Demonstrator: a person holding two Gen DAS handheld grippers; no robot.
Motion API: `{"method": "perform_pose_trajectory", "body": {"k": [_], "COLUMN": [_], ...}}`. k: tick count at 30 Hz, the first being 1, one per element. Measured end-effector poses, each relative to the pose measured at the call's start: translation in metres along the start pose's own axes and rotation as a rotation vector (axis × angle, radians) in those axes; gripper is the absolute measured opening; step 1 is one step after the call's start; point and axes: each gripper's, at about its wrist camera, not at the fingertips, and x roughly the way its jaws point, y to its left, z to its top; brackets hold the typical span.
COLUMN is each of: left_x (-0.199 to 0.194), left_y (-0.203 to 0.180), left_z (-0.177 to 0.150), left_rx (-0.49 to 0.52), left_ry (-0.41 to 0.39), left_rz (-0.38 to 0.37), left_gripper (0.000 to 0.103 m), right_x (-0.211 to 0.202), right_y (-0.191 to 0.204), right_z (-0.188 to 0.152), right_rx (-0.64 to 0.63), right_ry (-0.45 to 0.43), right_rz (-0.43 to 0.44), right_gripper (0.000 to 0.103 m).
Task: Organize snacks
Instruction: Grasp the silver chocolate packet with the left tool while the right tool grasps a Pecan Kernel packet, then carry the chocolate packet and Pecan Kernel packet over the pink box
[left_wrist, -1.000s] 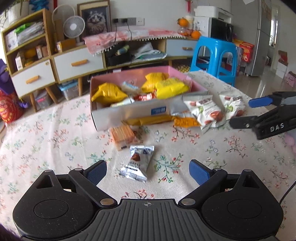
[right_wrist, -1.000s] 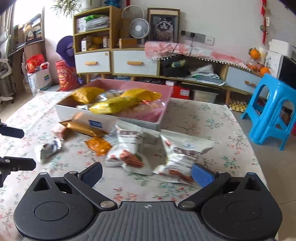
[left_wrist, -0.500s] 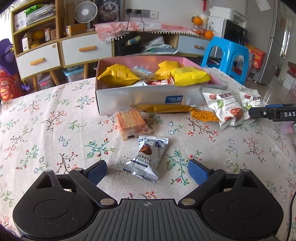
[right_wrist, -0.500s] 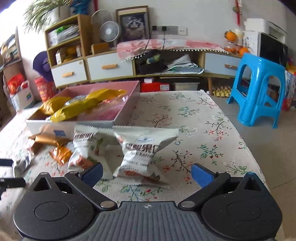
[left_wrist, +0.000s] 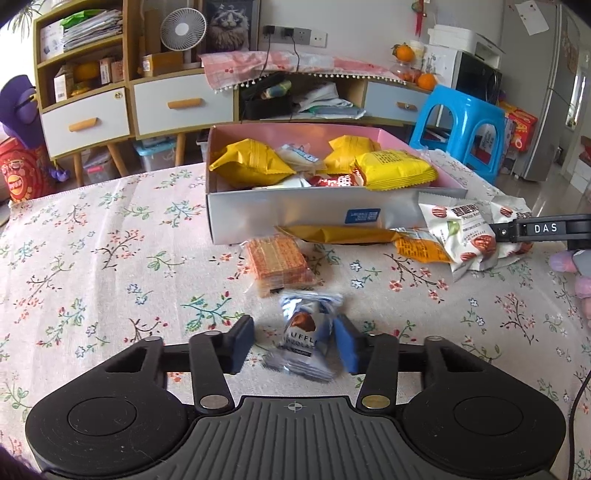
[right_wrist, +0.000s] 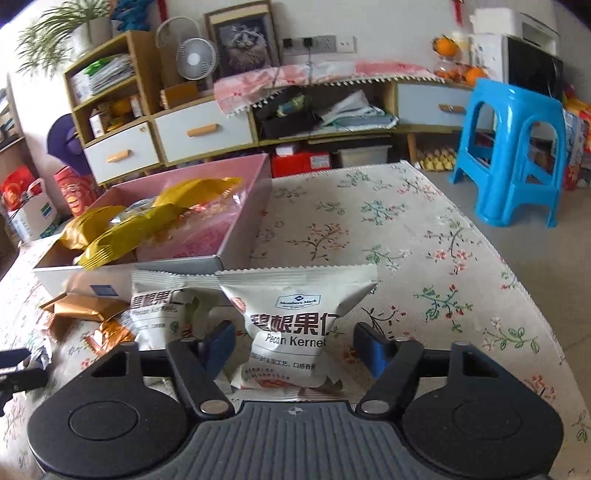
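Observation:
A small silver-blue chocolate packet (left_wrist: 301, 332) lies on the floral tablecloth between the fingers of my left gripper (left_wrist: 293, 345). Its jaws are closing; the right pad is at the packet's edge and a small gap shows on the left. A white pecan kernel bag (right_wrist: 291, 325) stands between the fingers of my right gripper (right_wrist: 295, 349). These jaws are closing too, with gaps on both sides. A second pecan bag (right_wrist: 159, 310) lies to its left. Behind them sits the pink-lined box (left_wrist: 332, 210), holding yellow snack bags (left_wrist: 251, 162).
An orange wafer packet (left_wrist: 277, 264), a gold bar packet (left_wrist: 332, 233) and a small orange packet (left_wrist: 417, 249) lie in front of the box. The table's right edge (right_wrist: 524, 280) is close. A blue stool (right_wrist: 509, 147) and low cabinets (left_wrist: 166, 107) stand beyond the table.
Both pairs of jaws have narrowed from wide open. The left gripper came down around the chocolate packet. The right gripper slid forward until the pecan bag sat between its fingers.

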Motion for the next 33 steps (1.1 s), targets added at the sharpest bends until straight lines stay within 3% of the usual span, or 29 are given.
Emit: {"method": "perform_pose_trajectory", "body": {"k": [7, 21, 33], "left_x": [0.000, -0.004, -0.025], "left_y": [0.002, 0.008, 0.016], "left_z": [0.001, 0.004, 0.015], "left_rx": [-0.006, -0.075, -0.128], "left_ry": [0.003, 0.029, 0.000], "left_rz": [0.031, 0.013, -0.015], "left_gripper": [0.026, 0.019, 0.019], "right_x": [0.000, -0.008, -0.029], "right_y": [0.000, -0.012, -0.007], "right_z": [0.003, 0.018, 0.044], "right_rx": [0.012, 0.117, 0.204], "right_ry": [0.014, 0.020, -0.074], "right_rz": [-0.008, 0.004, 0.039], "right_gripper": [0.029, 0.025, 0.025]}}
